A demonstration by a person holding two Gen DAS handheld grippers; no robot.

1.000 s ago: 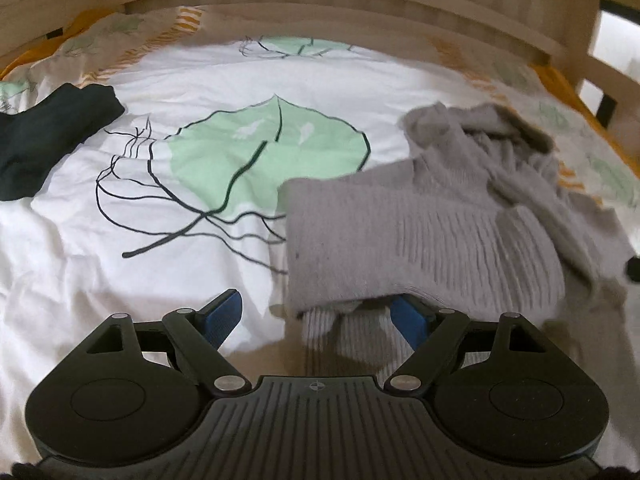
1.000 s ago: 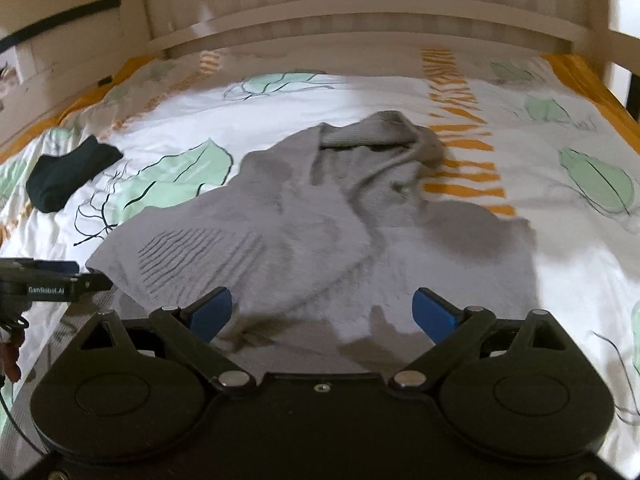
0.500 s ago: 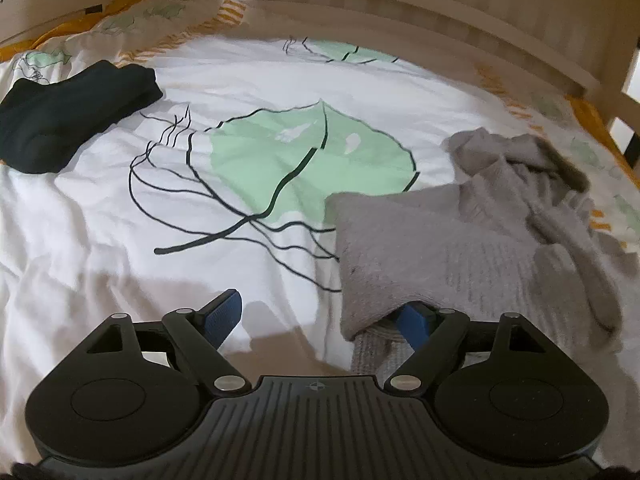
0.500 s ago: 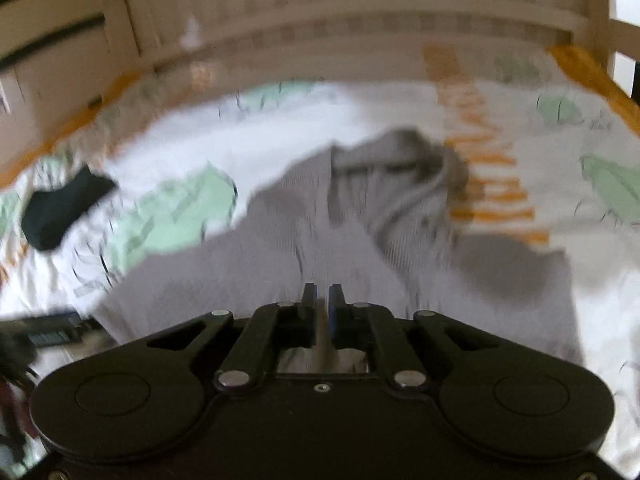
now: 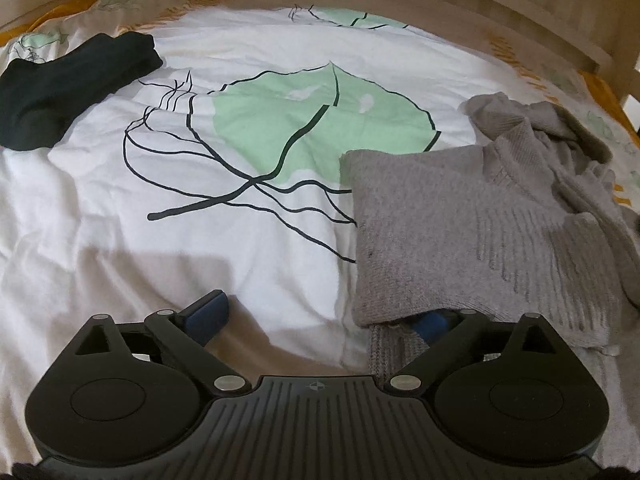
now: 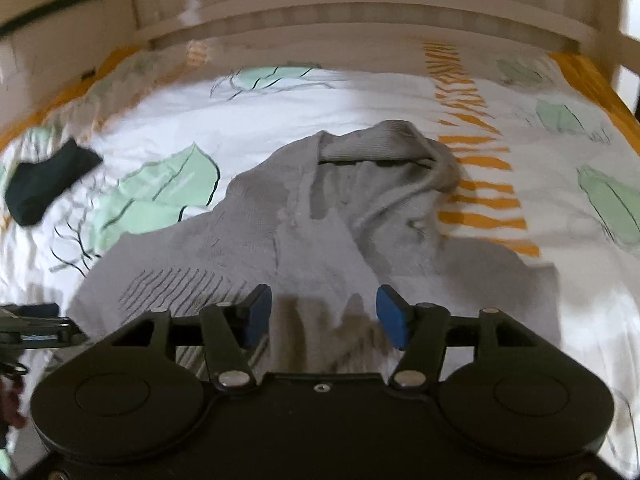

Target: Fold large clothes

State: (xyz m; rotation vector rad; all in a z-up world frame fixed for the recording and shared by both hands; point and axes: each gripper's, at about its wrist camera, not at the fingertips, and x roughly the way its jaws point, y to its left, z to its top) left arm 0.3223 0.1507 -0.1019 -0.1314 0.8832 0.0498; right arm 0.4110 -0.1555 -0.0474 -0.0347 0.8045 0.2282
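A grey knit sweater [image 6: 320, 232] lies rumpled on the bed, collar toward the headboard; it also shows at the right of the left wrist view [image 5: 472, 232]. My left gripper [image 5: 320, 316] is open at the sweater's near left corner; its right finger is tucked under the folded edge, its left finger is over bare sheet. My right gripper [image 6: 320, 316] is open and empty just above the sweater's near middle. The left gripper also shows at the left edge of the right wrist view [image 6: 32, 320].
A folded black garment [image 5: 64, 84] lies at the far left of the bed, also in the right wrist view [image 6: 44, 180]. The leaf-print sheet [image 5: 200, 240] covers the bed. A wooden headboard [image 6: 360, 20] bounds the far side.
My right gripper shut half a second ago and has opened again, with nothing in it. My left gripper slid left along the sweater's edge, staying open.
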